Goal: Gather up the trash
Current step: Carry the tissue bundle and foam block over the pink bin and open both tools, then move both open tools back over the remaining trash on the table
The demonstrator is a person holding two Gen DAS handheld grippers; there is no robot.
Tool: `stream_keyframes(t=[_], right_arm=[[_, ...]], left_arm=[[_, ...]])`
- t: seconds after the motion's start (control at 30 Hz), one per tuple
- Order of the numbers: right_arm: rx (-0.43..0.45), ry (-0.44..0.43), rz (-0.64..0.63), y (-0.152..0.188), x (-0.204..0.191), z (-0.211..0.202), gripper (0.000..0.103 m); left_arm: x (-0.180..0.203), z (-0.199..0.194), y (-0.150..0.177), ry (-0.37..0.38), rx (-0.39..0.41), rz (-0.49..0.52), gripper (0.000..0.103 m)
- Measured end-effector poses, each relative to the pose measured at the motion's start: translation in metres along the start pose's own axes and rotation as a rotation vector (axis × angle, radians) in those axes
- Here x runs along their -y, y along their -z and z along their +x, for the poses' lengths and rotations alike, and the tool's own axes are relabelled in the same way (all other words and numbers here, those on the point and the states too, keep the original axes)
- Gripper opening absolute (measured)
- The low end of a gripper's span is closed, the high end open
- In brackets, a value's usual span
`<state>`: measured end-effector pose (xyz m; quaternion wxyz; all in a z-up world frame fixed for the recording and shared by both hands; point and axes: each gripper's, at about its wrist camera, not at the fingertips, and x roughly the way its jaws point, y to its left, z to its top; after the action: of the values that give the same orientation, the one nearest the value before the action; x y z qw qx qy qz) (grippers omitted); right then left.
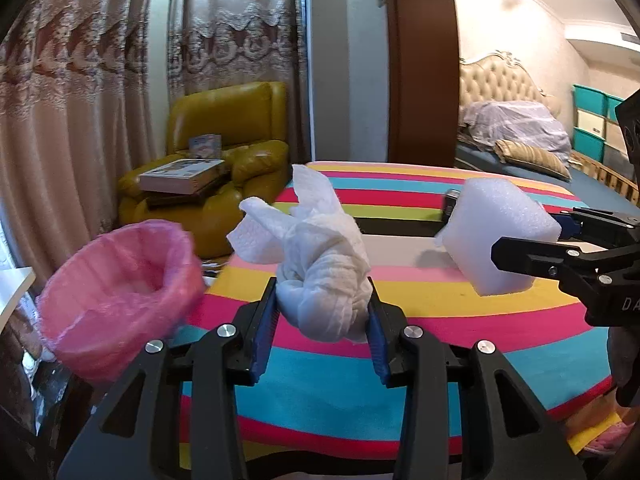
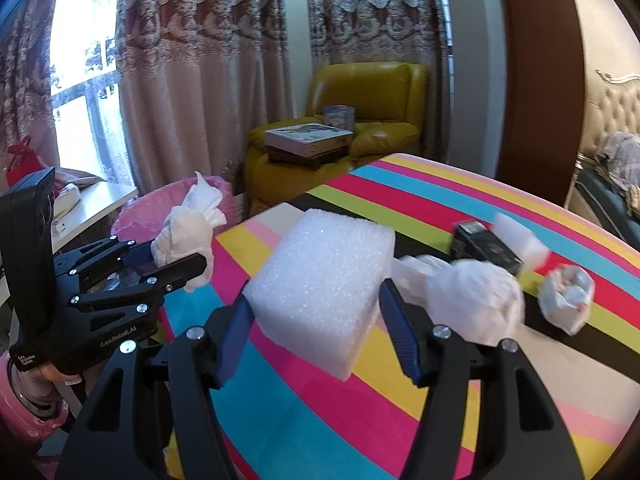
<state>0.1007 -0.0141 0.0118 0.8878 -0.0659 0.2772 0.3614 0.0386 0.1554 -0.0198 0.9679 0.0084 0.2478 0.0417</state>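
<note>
Bin (image 1: pixel 116 300) sat far left, nothing dropped yet | left gripper (image 1: pixel 322 308) clenched a crumpled tissue (image 1: pixel 320 264) near it | right gripper (image 2: pixel 316 320) gripped the foam block (image 2: pixel 320 280) | right: wad (image 2: pixel 476 300), box (image 2: pixel 484 248), wrapper (image 2: pixel 568 296) were left on the table (image 2: pixel 320 420).

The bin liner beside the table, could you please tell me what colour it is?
Pink; the bin liner shows best in the left wrist view.

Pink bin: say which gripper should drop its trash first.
Left. The left gripper, holding the tissue wad, is right beside the pink bin; the right gripper with its foam block is farther off.
</note>
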Motion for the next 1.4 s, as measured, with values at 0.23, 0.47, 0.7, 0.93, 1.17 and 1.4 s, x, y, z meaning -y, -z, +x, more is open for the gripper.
stream_keyframes(t=[0.23,0.47,0.7,0.93,1.17,1.4], right_arm=[[0.005,-0.098,-0.039,-0.029,-0.031,0.034,0.061],[-0.002,-0.200,-0.092,-0.060,-0.070,0.072,0.061],[-0.028,-0.289,-0.146,-0.098,-0.118,0.123,0.061],[-0.030,-0.352,-0.157,-0.126,-0.156,0.164,0.061],[0.040,-0.403,-0.090,-0.149,-0.161,0.175,0.076],[0.100,-0.356,-0.021,-0.138,-0.113,0.133,0.082]], left_arm=[[-0.057,-0.013,-0.010,-0.081,0.033,-0.089,0.038],[-0.125,-0.027,-0.014,-0.184,0.042,-0.163,0.038],[-0.199,-0.014,-0.015,-0.179,0.009,-0.255,0.038],[-0.235,0.003,-0.009,-0.200,-0.028,-0.270,0.039],[-0.249,0.005,0.003,-0.298,-0.024,-0.282,0.066],[-0.228,-0.023,0.020,-0.398,0.007,-0.229,0.087]])
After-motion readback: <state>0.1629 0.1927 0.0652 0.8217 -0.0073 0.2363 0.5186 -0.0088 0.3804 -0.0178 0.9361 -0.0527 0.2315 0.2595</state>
